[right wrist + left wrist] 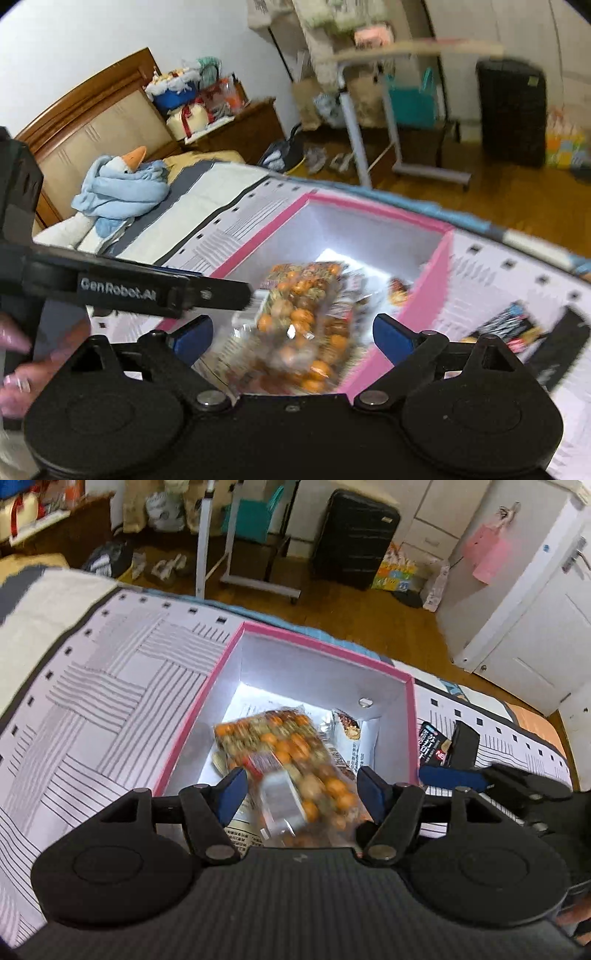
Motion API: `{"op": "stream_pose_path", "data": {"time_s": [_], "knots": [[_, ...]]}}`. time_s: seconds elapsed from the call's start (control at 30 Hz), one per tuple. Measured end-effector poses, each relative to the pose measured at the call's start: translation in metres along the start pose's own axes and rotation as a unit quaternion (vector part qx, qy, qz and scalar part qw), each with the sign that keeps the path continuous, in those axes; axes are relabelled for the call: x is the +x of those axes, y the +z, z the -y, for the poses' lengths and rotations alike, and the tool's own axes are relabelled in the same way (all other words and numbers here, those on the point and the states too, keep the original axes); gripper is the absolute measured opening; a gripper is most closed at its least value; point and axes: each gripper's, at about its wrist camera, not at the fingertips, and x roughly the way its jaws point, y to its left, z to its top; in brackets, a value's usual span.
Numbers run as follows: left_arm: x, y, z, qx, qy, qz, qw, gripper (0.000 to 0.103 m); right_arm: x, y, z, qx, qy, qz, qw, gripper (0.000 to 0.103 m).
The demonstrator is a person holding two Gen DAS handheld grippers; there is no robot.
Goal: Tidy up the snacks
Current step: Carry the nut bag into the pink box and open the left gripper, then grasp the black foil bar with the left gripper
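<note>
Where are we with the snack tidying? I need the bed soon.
Done: white-wrapped snack bars lie in the pink-rimmed box. In hand: the clear bag of orange and brown snacks hangs over the box between both open grippers, left and right. Left: a black snack packet on the bedspread.

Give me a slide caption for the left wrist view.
Open left gripper above a clear snack bag dropping into the pink-rimmed box on the bed.
</note>
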Motion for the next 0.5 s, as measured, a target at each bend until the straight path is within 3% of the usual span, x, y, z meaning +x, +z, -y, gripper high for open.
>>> {"op": "stream_pose_path", "data": {"time_s": [0.1, 0.3, 0.5], "knots": [[-0.014, -0.004, 0.007, 0.018, -0.009, 0.011, 0.9997, 0.063, -0.034, -0.007, 0.009, -0.016, -0.030, 0.027, 0.999, 0.096], [-0.032, -0.012, 0.030, 0.039, -0.065, 0.014, 0.9971, 0.059, -0.095, -0.025, 0.033, -0.040, -0.119, 0.077, 0.989, 0.096], [-0.030, -0.014, 0.084, 0.092, -0.104, 0.007, 0.9903, 0.050, -0.119, -0.034, 0.066, -0.028, -0.165, 0.061, 0.984, 0.088]]}}
